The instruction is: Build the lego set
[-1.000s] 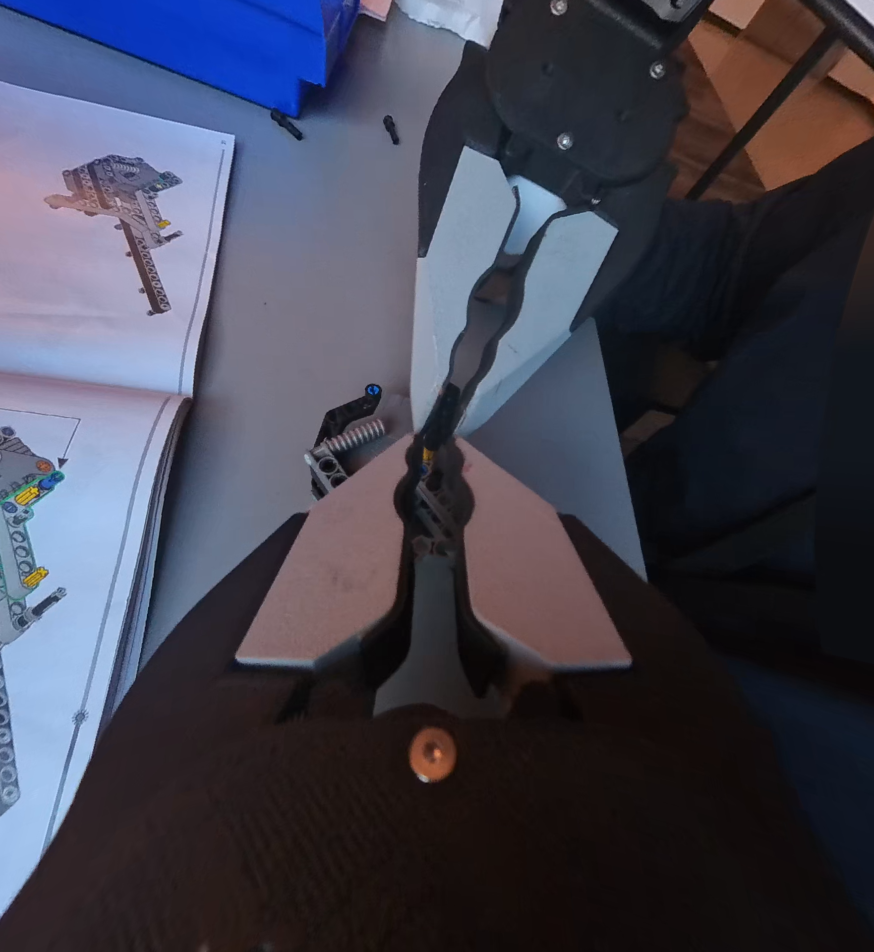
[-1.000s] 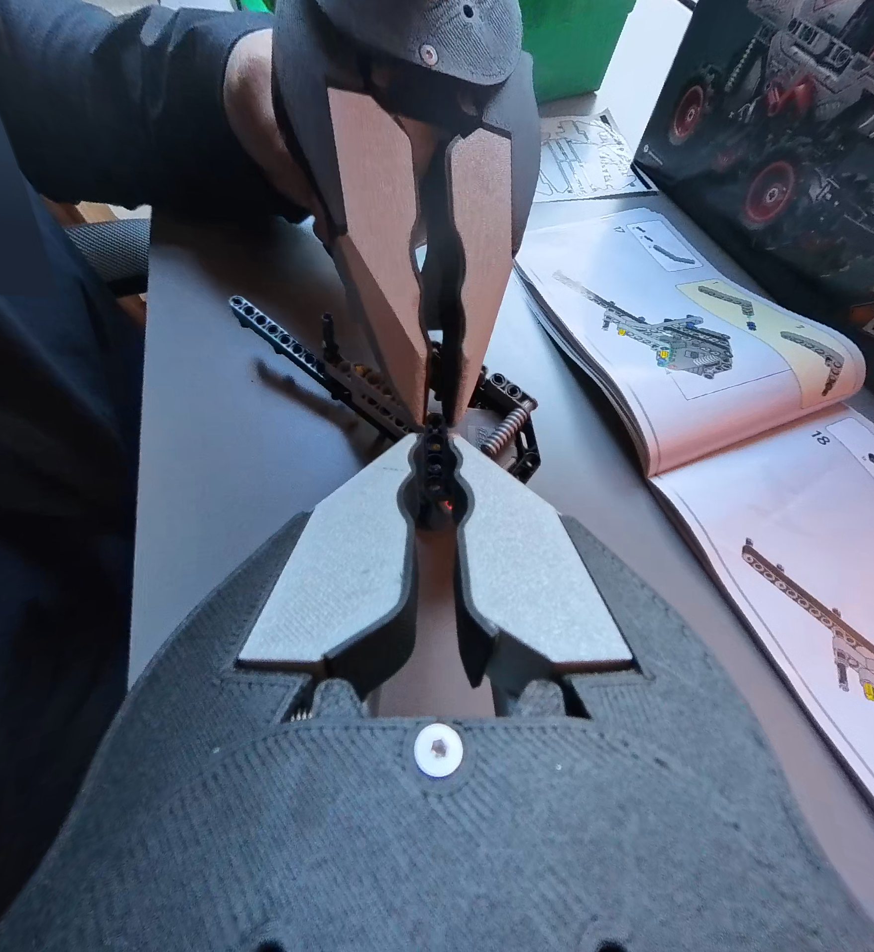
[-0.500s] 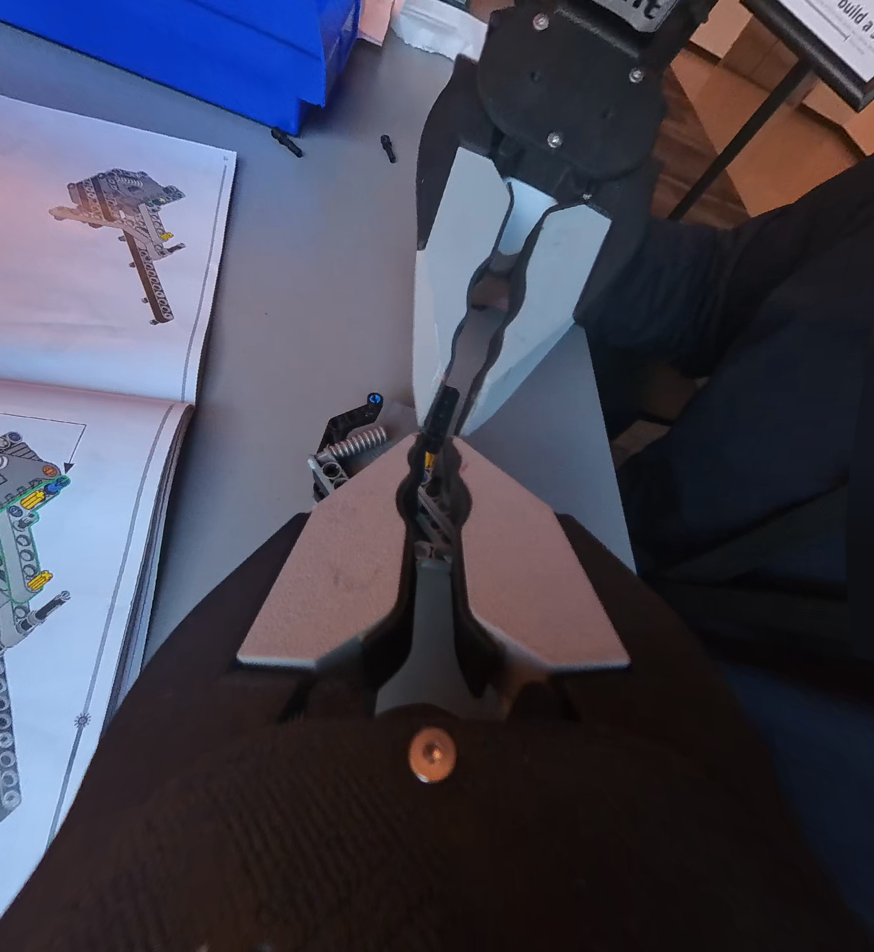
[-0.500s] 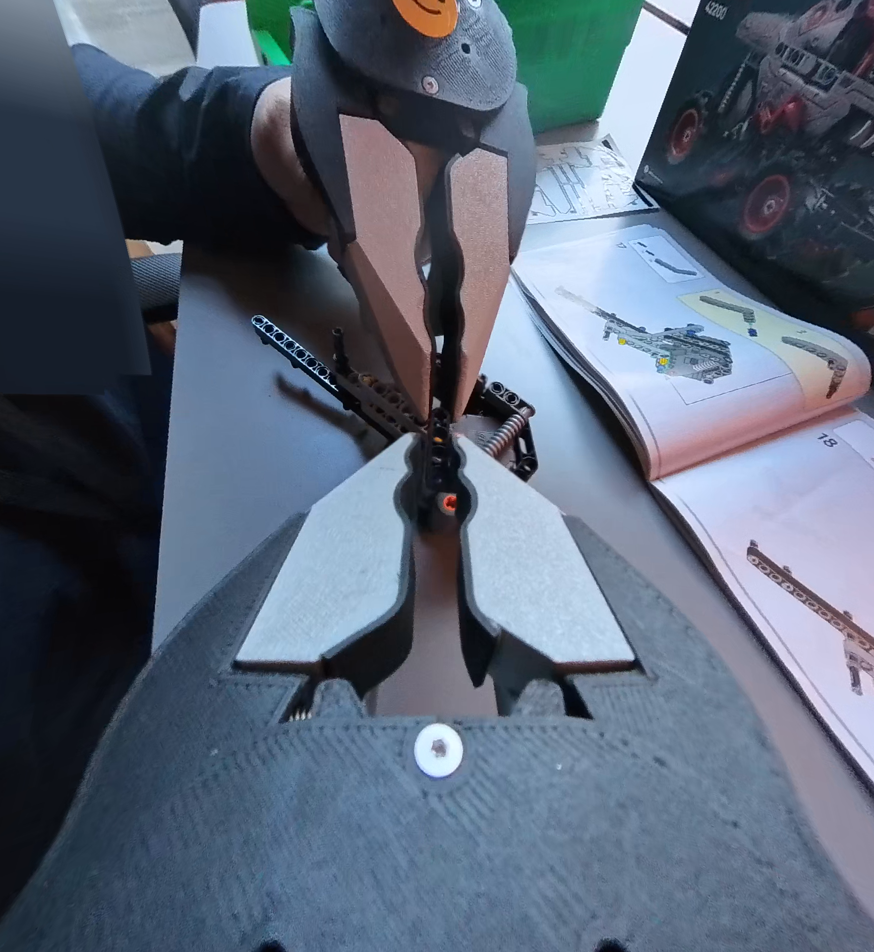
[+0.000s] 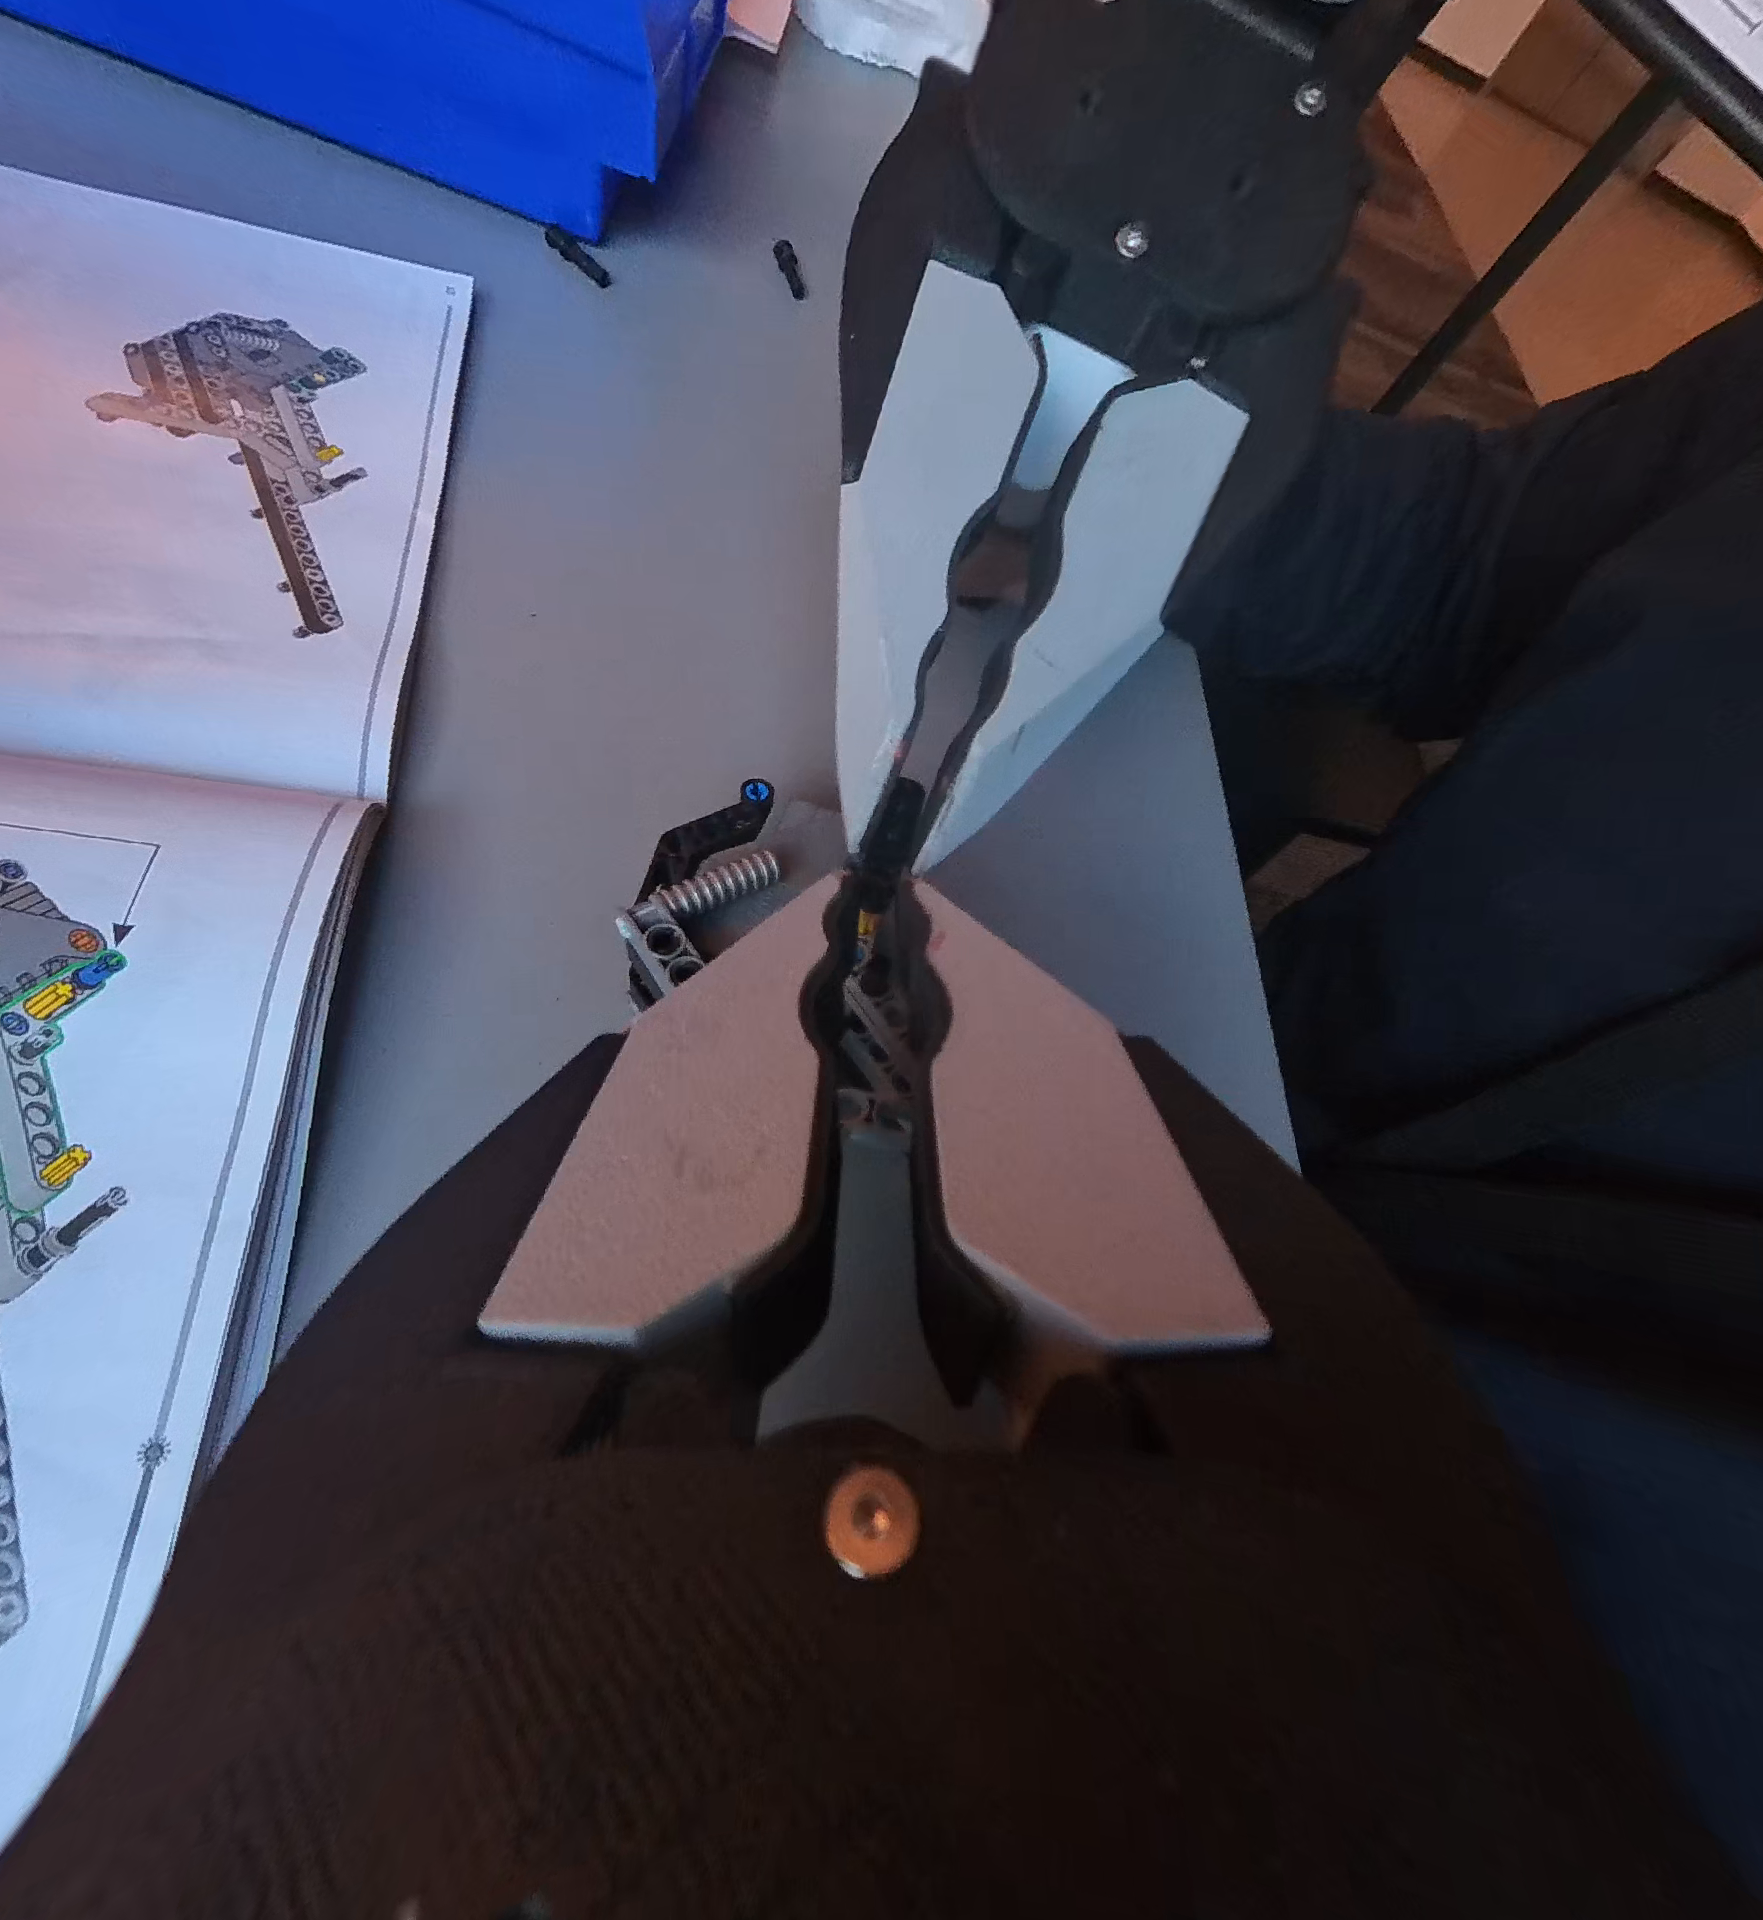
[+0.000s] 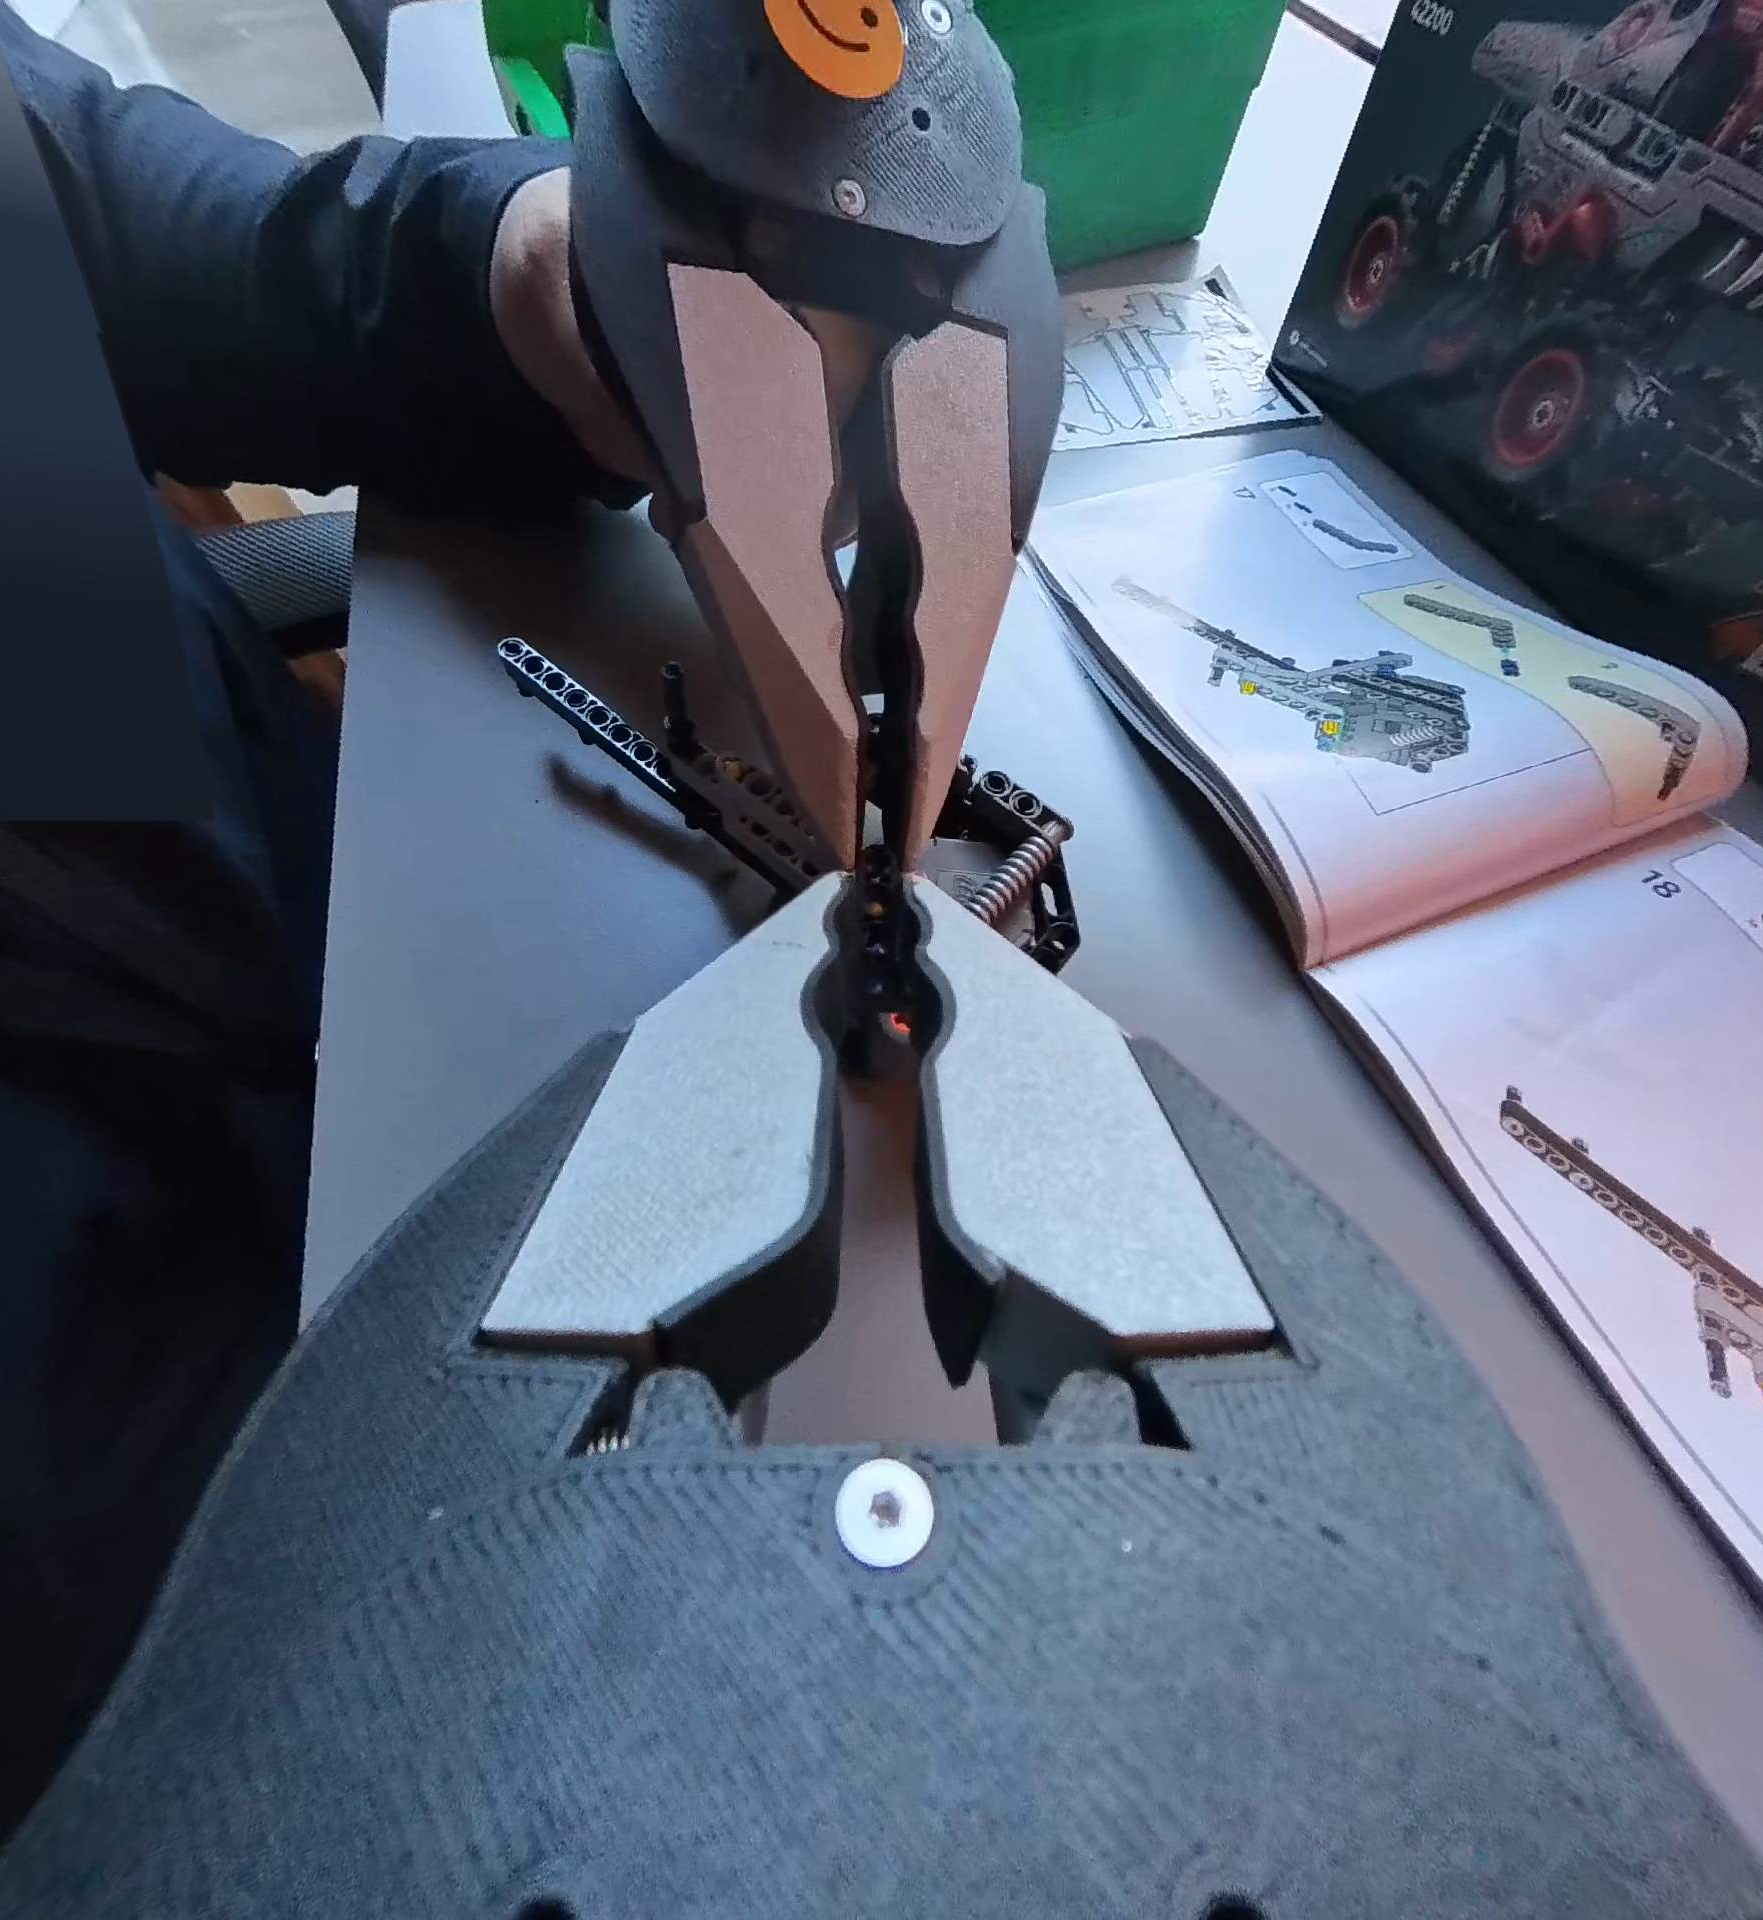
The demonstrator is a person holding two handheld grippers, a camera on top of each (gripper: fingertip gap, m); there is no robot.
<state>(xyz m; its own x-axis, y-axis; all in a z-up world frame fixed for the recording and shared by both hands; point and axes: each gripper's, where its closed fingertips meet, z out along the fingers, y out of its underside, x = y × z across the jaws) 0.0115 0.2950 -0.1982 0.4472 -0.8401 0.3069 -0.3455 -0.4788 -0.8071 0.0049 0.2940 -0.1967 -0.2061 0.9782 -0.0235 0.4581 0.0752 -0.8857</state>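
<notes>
My left gripper [image 5: 872, 883] has brown pads and is shut on the lego assembly [image 5: 877, 1018], a build of grey and black beams with a silver spring [image 5: 721, 883], held just above the grey table [image 5: 596, 623]. My right gripper [image 6: 877, 883] has grey pads and is shut on a short black beam [image 6: 872, 935]. The two grippers meet tip to tip, so the black beam touches the assembly. In the right wrist view the assembly's long black beam [image 6: 586, 707] sticks out to the left and its spring [image 6: 1022, 873] to the right. The joint itself is hidden between the tips.
An open instruction booklet [image 5: 181, 520] lies left of the left gripper; it also shows in the right wrist view [image 6: 1376, 727]. A blue bin [image 5: 389, 83] and two loose black pins [image 5: 576, 255] lie beyond. A green bin [image 6: 1116, 125], the set's box [image 6: 1604, 260] and a sheet [image 6: 1168, 364] stand far right. The table edge is close. The tips of both grippers are at nearly the same place.
Both grippers stay shut and tip to tip. The pair has drifted slightly, and the left gripper now stands a little steeper in the right wrist view.
</notes>
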